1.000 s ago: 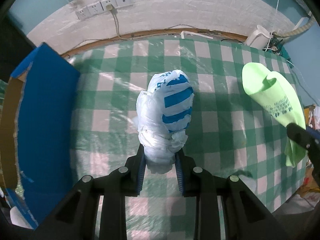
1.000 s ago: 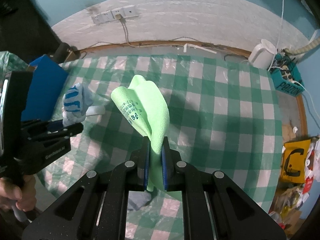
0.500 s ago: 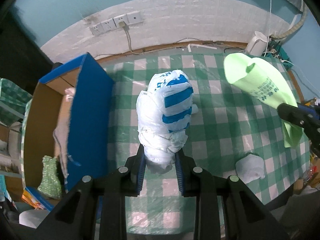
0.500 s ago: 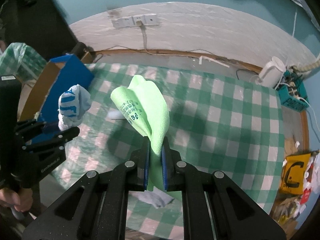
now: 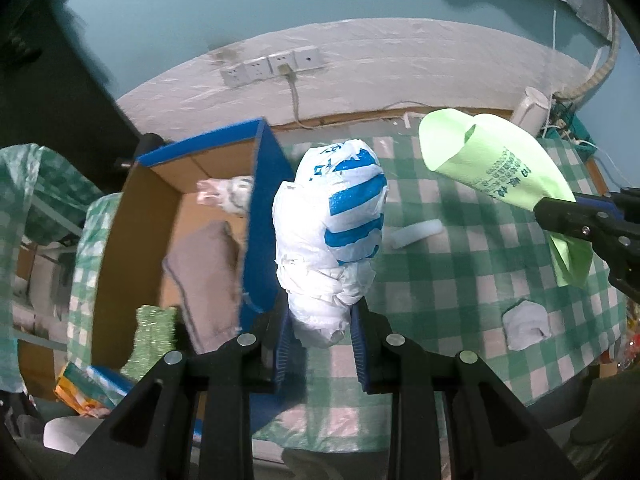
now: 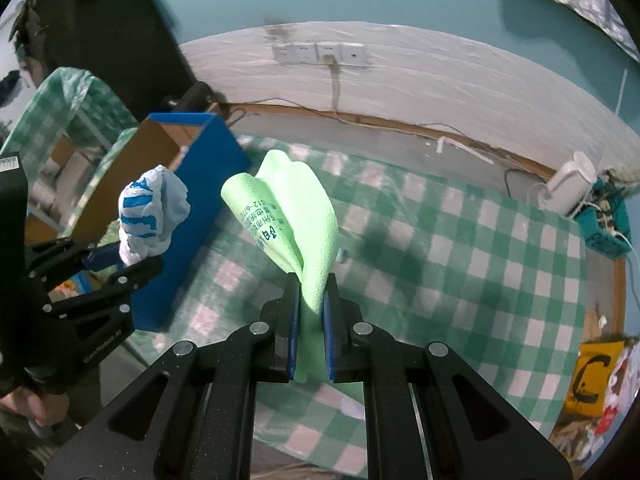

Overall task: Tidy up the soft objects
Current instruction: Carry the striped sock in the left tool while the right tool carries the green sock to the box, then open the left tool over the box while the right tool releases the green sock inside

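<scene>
L gripper (image 5: 322, 354), bottom centre of the left wrist view, is clamped on a bunched white plastic bag w/ blue stripes (image 5: 330, 236); blue pads press the knotted lower end, the rest stands up through mid frame. In the right wrist view the same bag (image 6: 152, 216) shows at left, held up off the table in the L gripper (image 6: 132, 262), w/ a person's hand (image 6: 38, 404) gripping the handle at lower left.

R gripper (image 6: 311, 316), bottom centre of the right wrist view, is pinched tight on a light green cloth w/ dark printed text (image 6: 292, 224); cloth rises from the pads to mid frame, a bit hangs below them. In the left wrist view that cloth (image 5: 496, 164) sits upper right, R gripper (image 5: 576, 216) at the right edge.

Below both: table w/ green-and-white check cover (image 5: 460, 280) under clear plastic. Open cardboard box w/ blue outside (image 5: 264, 208) sits left of centre in the left wrist view, at the table's left edge; inside, a grey-brown cloth (image 5: 208, 276) and a pale bundle (image 5: 228, 196) at the far end. Sparkly green item (image 5: 154, 332) at lower left, can't tell if it's in the box.

On the table: small white roll (image 5: 414, 234) just right of the bag, crumpled white-grey cloth (image 5: 526, 324) lower right. Wall sockets (image 5: 272, 66) upper centre.
</scene>
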{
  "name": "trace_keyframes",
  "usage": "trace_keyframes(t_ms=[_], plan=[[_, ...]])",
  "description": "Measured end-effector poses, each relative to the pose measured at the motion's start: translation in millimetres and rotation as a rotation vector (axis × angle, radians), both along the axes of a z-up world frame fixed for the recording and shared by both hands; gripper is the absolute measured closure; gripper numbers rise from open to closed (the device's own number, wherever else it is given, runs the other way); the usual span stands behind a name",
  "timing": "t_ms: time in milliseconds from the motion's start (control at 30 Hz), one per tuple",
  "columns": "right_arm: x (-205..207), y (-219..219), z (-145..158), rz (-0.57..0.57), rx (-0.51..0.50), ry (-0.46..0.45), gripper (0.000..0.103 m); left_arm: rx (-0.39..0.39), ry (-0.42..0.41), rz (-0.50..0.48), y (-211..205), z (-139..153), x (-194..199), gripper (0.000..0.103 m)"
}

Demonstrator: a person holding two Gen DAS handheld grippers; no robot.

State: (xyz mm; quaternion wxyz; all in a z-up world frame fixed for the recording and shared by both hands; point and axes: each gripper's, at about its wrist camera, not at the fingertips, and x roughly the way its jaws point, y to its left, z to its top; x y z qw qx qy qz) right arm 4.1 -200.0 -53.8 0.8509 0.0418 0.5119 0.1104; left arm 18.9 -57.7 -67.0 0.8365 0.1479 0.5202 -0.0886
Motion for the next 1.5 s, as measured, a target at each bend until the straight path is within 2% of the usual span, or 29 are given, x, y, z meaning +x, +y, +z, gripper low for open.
trace_keyframes(t_ms=[467,900,1100,1500], plan=[[24,75,24,0.123,0.006,-0.033,0.094,-0.005,-0.062,0.08,62,21,3,0.076],[47,153,32,0.237,0.016,-0.031,0.094,0.005,-0.072,0.186,120,19,11,0.076],[56,183,28,0.277,0.02,-0.015,0.094,0.012,-0.064,0.224,141,14,15,0.076],[73,225,-2,0.313,0.003,0.055,0.094,0.016,-0.018,0.311,188,-7,24,0.076]])
